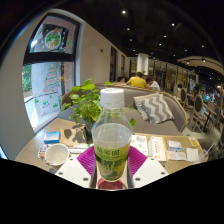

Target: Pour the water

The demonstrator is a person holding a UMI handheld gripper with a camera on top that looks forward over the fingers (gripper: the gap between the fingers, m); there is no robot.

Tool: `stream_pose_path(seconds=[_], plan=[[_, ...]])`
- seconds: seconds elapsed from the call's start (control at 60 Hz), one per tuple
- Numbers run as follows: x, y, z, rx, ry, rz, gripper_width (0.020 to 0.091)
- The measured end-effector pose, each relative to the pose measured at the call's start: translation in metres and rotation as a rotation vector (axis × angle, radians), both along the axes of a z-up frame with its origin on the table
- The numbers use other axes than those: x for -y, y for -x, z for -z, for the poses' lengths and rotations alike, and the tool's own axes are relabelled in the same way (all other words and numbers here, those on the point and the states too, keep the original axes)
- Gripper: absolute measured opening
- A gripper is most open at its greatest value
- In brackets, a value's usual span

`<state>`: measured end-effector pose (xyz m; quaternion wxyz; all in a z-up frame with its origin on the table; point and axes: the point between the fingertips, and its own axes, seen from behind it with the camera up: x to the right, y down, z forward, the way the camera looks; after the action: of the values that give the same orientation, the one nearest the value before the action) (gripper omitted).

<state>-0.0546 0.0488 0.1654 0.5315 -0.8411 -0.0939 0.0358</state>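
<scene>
No legible text on bottle [111,135] label or wall posters [47,70]

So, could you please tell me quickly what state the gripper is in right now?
Gripper: closed on the clear bottle with the white cap, held upright above the table, both pink pads pressing its sides.

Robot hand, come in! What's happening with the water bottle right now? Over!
Gripper shut on bottle, upright, white cap on. Cup left of it on table. Nothing in the way. Over.
</scene>
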Motion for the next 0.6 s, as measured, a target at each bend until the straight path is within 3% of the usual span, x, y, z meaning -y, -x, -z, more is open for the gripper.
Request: stream_pose_path(seconds=[0.317,0.383,0.567,0.6], plan=[[0.012,-0.003,0.097,-0.081,0.103,0.012,0.0424],[0.016,-0.001,0.099,-0.069,0.068,0.012,0.0429],[0.020,-0.003,0.100,-0.051,0.037,0.035,0.0526],[0.022,-0.004,0.102,-0.057,0.079,0.046,0.0575]])
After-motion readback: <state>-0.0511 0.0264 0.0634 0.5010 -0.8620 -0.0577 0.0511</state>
